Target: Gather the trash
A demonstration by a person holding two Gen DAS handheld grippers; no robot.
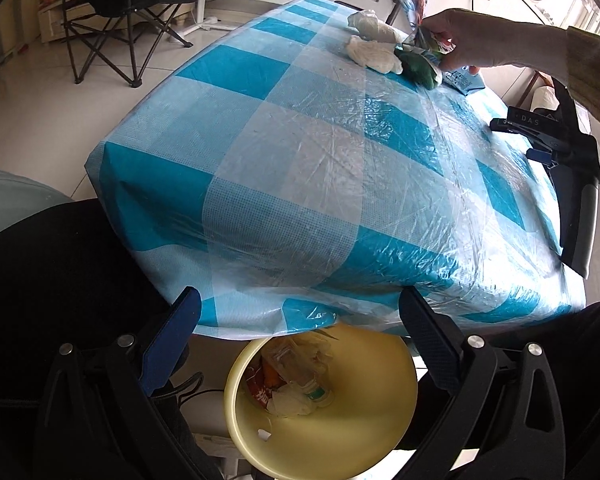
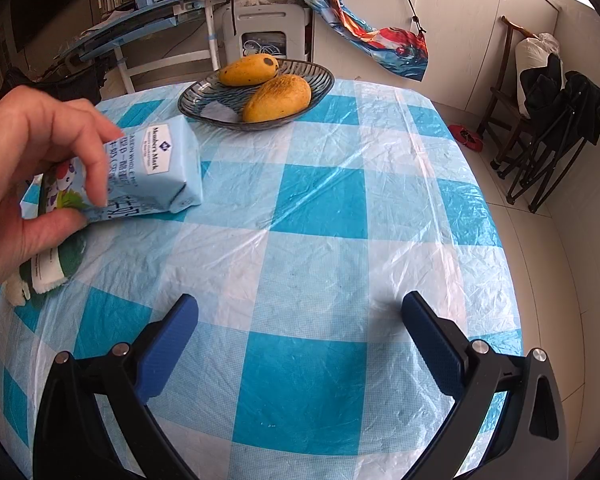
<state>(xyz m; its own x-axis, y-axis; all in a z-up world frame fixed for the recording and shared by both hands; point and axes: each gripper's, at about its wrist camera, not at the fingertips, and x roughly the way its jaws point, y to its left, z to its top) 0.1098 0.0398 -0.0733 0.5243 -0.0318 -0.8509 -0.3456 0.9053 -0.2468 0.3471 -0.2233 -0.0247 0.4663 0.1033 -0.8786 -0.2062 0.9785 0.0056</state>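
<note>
My left gripper (image 1: 300,300) is open and holds nothing, hanging at the near table edge above a yellow bin (image 1: 380,432) that has wrappers and paper in it. Across the checked table (image 1: 300,160) lie two crumpled white tissues (image 1: 374,54), a dark green item (image 1: 418,66) and a light blue milk carton (image 1: 464,80). A bare hand (image 1: 472,36) reaches over them. My right gripper (image 2: 300,304) is open and empty, low over the cloth. To its left the hand (image 2: 32,168) pinches a colourful wrapper (image 2: 64,192) against the carton (image 2: 160,168), with the green item (image 2: 66,260) below.
A dark bowl (image 2: 204,104) with two mangoes (image 2: 278,98) stands at the far side of the table. A black folding chair (image 1: 112,20) is on the floor beyond the table, and another folded chair (image 2: 552,128) is at the right. Dark trousers flank the bin.
</note>
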